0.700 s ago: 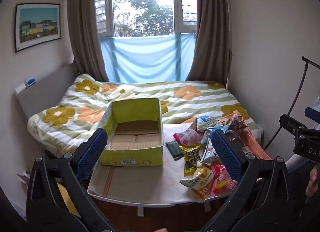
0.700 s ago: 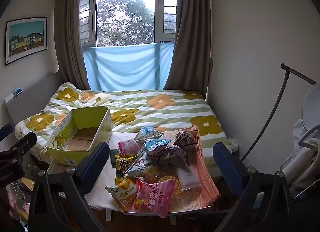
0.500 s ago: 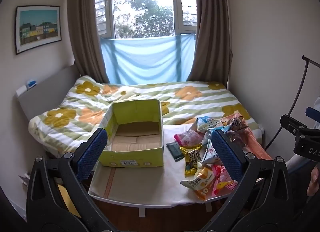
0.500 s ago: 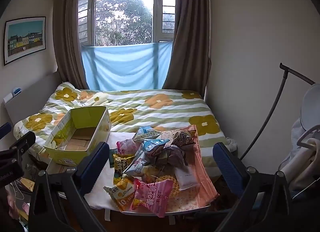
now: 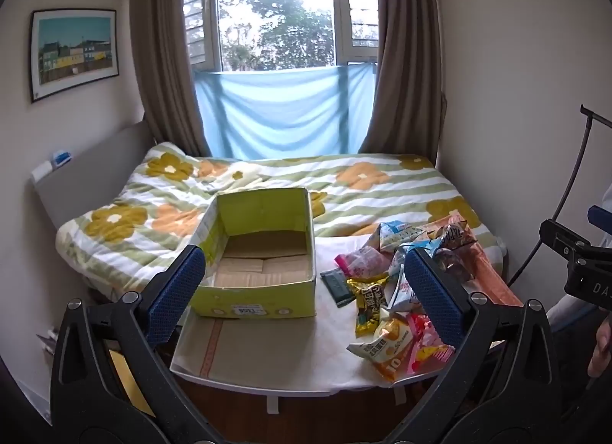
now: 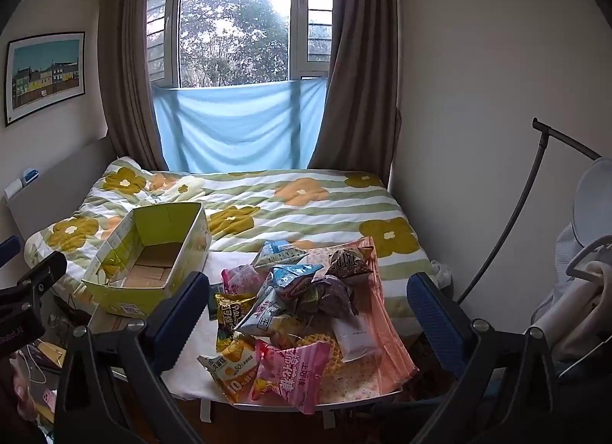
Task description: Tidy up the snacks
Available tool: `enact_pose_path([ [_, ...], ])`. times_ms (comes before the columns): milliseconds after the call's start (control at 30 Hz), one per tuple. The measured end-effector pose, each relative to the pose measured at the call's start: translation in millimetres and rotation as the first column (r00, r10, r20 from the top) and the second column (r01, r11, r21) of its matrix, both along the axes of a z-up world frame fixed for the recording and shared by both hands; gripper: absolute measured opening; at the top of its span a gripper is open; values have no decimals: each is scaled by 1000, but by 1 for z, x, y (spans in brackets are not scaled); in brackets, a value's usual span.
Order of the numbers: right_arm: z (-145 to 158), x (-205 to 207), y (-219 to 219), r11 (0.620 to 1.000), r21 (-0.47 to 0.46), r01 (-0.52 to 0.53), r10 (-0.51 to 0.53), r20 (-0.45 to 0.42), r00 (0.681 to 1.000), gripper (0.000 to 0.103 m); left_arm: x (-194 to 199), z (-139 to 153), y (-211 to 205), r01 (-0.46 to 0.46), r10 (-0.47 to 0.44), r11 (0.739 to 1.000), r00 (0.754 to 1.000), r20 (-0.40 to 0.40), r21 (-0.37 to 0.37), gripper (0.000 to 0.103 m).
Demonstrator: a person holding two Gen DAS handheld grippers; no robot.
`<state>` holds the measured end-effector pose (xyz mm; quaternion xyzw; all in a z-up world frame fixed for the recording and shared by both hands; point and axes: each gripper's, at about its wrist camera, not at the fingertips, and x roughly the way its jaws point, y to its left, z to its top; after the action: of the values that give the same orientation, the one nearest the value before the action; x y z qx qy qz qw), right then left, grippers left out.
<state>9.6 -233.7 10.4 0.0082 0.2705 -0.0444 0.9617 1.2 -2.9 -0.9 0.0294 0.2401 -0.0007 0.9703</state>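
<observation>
An open yellow-green cardboard box (image 5: 260, 252) (image 6: 153, 256) stands empty on the left of a white table (image 5: 275, 352) (image 6: 191, 363). A pile of snack packets (image 5: 397, 283) (image 6: 290, 306) lies on the table's right side, with a pink packet (image 6: 294, 371) and an orange-white packet (image 5: 386, 340) nearest me. My left gripper (image 5: 306, 283) is open and empty, held back from the table in front of the box. My right gripper (image 6: 306, 302) is open and empty, held back in front of the pile.
A bed with a flowered quilt (image 5: 344, 184) lies behind the table, under a window with brown curtains. A black lamp arm (image 6: 535, 176) and a chair with clothes (image 6: 581, 291) stand on the right. A headboard (image 5: 88, 168) is on the left.
Both views have shifted slightly, the table and box sitting a bit lower and closer. Both grippers stay open and empty.
</observation>
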Motion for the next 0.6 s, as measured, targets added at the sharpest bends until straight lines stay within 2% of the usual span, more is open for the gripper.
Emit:
enact_pose_path([
  [600,-2,1,4,1000,-6,6,-6,-14,1000,103,2,-4,8,5,-5,1000,1000,-18,-21,103],
])
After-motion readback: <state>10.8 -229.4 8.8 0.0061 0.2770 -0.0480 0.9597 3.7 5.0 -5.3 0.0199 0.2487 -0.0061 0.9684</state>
